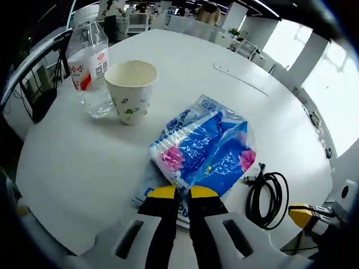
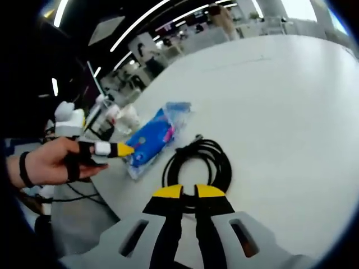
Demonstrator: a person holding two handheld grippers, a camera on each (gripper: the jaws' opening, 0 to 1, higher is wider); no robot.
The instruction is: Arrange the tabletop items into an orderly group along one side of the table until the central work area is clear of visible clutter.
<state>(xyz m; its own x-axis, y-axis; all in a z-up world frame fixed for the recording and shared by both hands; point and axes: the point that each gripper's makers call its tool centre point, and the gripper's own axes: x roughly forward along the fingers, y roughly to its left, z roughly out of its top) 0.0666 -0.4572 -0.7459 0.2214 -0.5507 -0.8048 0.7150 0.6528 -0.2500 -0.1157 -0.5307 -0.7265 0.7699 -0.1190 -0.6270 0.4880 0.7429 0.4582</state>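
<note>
Left gripper view is showing the left tongs [image 1: 183, 192] clenched at six o'clock, their yellow tips meeting at the near edge of a blue-and-pink plastic tissue pack [image 1: 205, 147] lying mid-bench; whether they are pinching it I cannot tell. A white paper cup [image 1: 132, 89] and a clear plastic water bottle [image 1: 90, 67] are standing together at ten o'clock on the round white bench [image 1: 224, 89]. In the right gripper view, the right tongs [image 2: 188, 191] are sitting clenched just beside a coiled black cable [image 2: 197, 165].

Bright daylight from windows [image 1: 328, 73] washes the white table [image 1: 190, 73]. Ceiling light strips [image 2: 140, 19] glow overhead. Fisheye bending and blur grow toward the edges.
</note>
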